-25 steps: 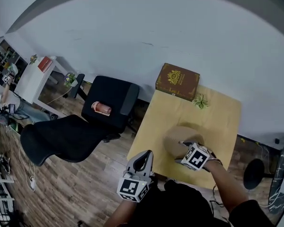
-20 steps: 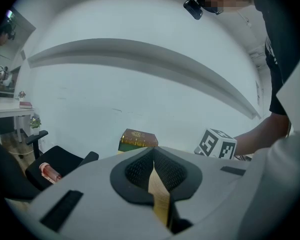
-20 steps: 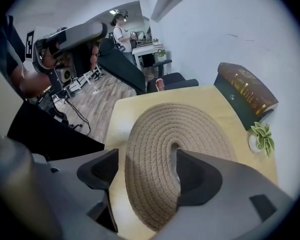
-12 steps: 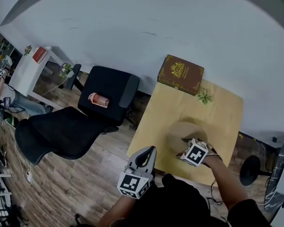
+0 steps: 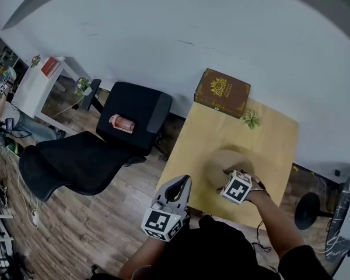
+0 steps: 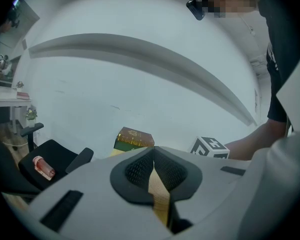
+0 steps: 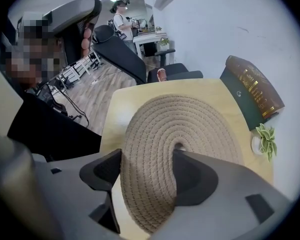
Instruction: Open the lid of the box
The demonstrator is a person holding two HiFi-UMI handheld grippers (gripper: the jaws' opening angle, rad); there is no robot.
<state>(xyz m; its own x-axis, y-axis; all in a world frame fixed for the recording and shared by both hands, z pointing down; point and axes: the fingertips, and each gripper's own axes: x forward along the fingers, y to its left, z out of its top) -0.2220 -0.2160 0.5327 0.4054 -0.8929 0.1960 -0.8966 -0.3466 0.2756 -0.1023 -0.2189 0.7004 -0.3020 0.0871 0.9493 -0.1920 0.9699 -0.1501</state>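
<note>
Now you have one woven lid (image 5: 224,162), one brown box (image 5: 221,92) and one plant (image 5: 251,120). Your right gripper (image 7: 147,160) has just been closing its jaws, which straddle the lid unclamped. Your left gripper (image 6: 153,156) is clenched and empty.

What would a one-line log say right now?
right hand-held gripper: jaws just closing, woven rope lid between | left hand-held gripper: shut, empty

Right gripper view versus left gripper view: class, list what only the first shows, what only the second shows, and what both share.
Only the right gripper view: the woven rope lid, straddled by the right gripper, whose jaws have just been closing yet stand apart; a potted plant.
Only the left gripper view: the left gripper, jaws shut and empty, and the right gripper's marker cube.
Both: the brown book, black chair and wooden table.
</note>
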